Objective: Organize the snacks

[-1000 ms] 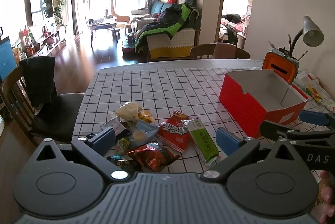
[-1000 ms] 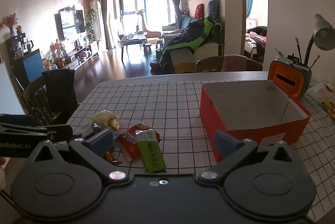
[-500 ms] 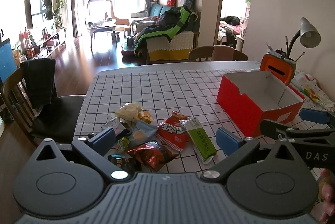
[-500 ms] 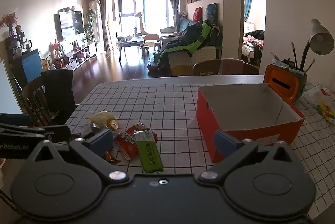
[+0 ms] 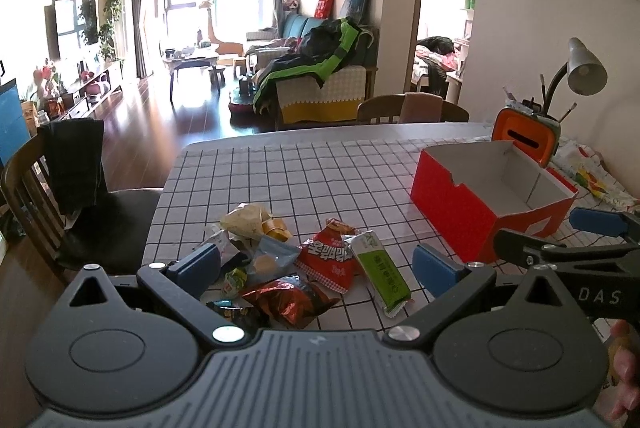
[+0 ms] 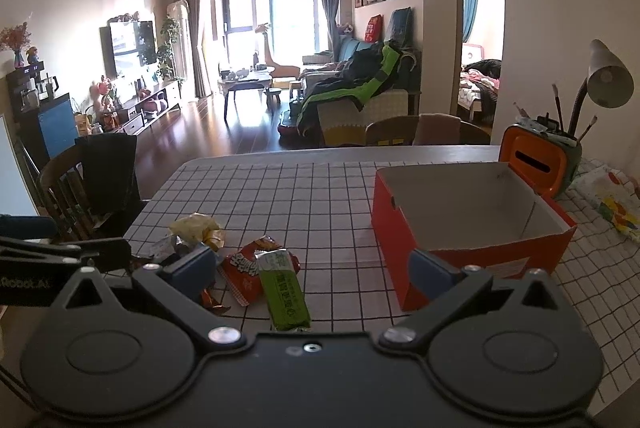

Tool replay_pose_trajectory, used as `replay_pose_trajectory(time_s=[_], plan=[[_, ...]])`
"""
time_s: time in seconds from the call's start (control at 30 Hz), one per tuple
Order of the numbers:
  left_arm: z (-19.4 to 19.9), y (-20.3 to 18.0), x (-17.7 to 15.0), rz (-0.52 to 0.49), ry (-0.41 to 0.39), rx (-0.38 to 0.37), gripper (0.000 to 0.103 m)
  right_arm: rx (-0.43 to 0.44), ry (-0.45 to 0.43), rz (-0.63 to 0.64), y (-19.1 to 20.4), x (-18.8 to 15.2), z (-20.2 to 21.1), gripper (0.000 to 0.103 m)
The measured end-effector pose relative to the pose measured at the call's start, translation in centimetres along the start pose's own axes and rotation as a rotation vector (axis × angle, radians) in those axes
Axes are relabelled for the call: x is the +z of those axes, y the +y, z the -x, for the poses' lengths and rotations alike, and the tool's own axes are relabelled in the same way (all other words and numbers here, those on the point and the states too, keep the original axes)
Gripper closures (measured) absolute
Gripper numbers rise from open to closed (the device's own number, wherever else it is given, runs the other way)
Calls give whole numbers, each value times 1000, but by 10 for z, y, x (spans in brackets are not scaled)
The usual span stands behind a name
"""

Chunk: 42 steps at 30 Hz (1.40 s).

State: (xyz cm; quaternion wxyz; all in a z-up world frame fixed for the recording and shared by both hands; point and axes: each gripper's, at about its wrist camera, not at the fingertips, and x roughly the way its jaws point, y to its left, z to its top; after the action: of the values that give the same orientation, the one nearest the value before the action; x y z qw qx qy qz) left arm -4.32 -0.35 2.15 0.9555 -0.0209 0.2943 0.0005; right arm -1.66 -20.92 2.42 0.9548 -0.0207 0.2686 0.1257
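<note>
Green-wrapped snack bar (image 5: pixel 381 278) lies flat on the checked bench (image 5: pixel 320 172), touching a red snack packet (image 5: pixel 330 260) at the right edge of a small heap of snacks. Well apart to the right stands an open red box (image 5: pixel 476 204). Both the left hand-held gripper (image 5: pixel 316 266) and right hand-held gripper (image 6: pixel 312 266) hover spread wide, grasping nothing.

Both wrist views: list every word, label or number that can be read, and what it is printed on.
"DAS" – white letters on the right gripper body, left wrist view; cut off by the frame edge.
"obotAI", roughly – on the left gripper body, right wrist view; start cropped, blurred.
Red snack packet: large white Korean characters, too blurred to read.
Green snack bar: dark characters, too blurred to read.
Other wrappers: print unreadable.
</note>
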Motion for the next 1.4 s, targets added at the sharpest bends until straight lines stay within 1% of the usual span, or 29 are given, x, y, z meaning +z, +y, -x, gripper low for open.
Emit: replay_pose_trajectory(time_s=[0.23, 0.4, 0.57, 0.63, 0.7, 0.83, 0.97, 1.13, 1.23, 1.4], plan=[[1, 4, 1, 4, -8, -3, 0, -2, -2, 0, 3, 1, 1, 1], [-1, 6, 2, 9, 0, -5, 0, -4, 4, 6, 6, 2, 0, 1], [-10, 7, 0, 12, 23, -1, 0, 7, 25, 16, 10, 3, -10, 1], [-15, 10, -1, 13, 31, 6, 0, 21, 33, 19, 10, 3, -17, 1], [-22, 13, -1, 19, 41, 38, 0, 33, 44, 20, 9, 4, -26, 1], [-40, 30, -5, 67, 81, 62, 0, 59, 72, 37, 10, 2, -47, 1], [-62, 42, -16, 90, 160, 69, 0, 114, 116, 98, 11, -5, -72, 1], [-82, 50, -28, 102, 240, 73, 0, 169, 185, 147, 9, -13, -108, 5], [-94, 53, -30, 123, 274, 82, 1, 181, 224, 165, 8, -17, -128, 8], [-111, 56, -31, 139, 298, 97, 2, 211, 270, 201, 9, -19, -154, 12]])
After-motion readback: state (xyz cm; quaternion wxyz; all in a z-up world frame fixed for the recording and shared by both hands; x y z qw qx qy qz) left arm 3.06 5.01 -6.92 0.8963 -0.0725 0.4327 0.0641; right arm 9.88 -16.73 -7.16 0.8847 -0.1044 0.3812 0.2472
